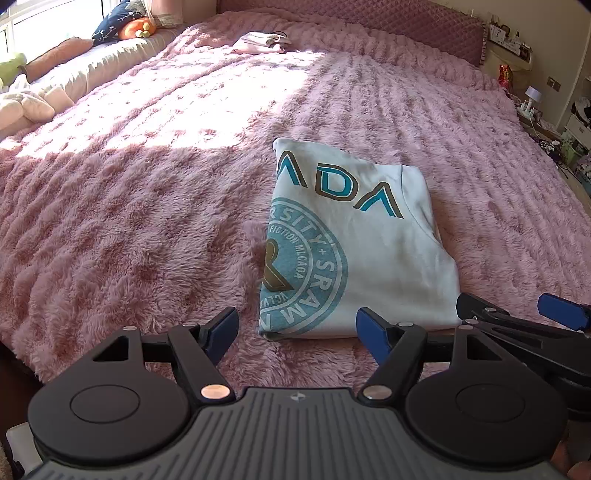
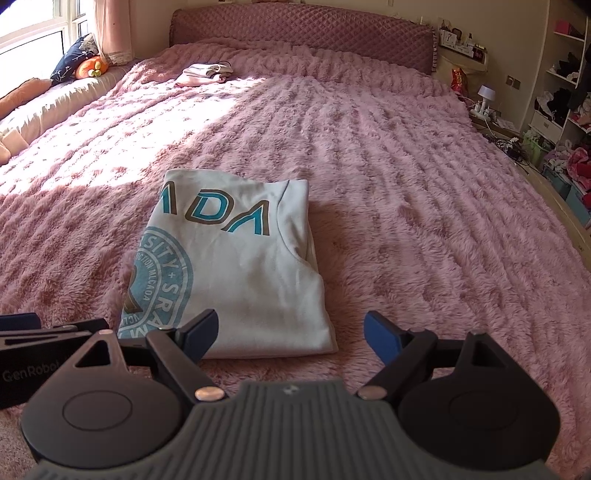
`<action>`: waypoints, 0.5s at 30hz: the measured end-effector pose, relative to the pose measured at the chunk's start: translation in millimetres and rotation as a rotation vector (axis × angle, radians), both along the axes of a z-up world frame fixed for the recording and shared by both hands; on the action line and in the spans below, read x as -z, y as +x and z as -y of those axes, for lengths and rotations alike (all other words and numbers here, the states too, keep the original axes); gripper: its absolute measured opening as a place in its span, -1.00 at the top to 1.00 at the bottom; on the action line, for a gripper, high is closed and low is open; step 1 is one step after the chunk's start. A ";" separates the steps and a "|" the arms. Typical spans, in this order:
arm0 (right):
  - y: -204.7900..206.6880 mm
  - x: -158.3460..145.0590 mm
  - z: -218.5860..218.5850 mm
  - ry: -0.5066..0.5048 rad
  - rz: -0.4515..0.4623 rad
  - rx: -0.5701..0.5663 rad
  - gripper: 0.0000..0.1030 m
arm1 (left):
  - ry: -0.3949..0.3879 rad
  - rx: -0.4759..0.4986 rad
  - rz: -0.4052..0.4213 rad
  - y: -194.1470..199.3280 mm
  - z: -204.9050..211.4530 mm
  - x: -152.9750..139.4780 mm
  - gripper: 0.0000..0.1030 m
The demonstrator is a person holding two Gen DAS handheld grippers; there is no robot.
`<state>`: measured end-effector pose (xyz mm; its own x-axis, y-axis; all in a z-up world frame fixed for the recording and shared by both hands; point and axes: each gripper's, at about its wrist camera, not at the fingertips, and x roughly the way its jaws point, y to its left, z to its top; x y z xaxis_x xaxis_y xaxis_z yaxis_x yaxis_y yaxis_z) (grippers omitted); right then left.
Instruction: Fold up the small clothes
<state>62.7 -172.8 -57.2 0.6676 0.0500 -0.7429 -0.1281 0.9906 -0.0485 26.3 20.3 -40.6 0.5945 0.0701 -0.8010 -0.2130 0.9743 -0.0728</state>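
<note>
A pale blue T-shirt with teal lettering and a round print lies folded into a neat rectangle on the pink fluffy blanket. In the right wrist view the same T-shirt sits just ahead and left of centre. My left gripper is open at the shirt's near edge, with nothing between its blue pads. My right gripper is open too, straddling the shirt's near right corner without holding it. The right gripper shows at the right edge of the left wrist view, and the left gripper's body at the right wrist view's left edge.
A small pile of folded pale clothes lies near the quilted headboard. Cushions and soft toys line the window side at left. A cluttered bedside area and shelves stand to the right. Sunlight falls across the blanket's far left.
</note>
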 end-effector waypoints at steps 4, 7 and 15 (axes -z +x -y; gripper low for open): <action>0.7 1.6 -1.3 -0.006 -0.006 -0.001 -0.59 | 0.006 0.003 -0.010 1.0 -0.2 1.1 -0.62; 1.1 3.5 -2.7 -0.011 -0.012 -0.005 -0.59 | 0.026 0.007 -0.023 2.3 0.9 2.0 -0.59; 0.9 4.9 -3.8 -0.013 -0.018 -0.003 -0.59 | 0.023 0.001 -0.041 4.5 -0.7 3.2 -0.57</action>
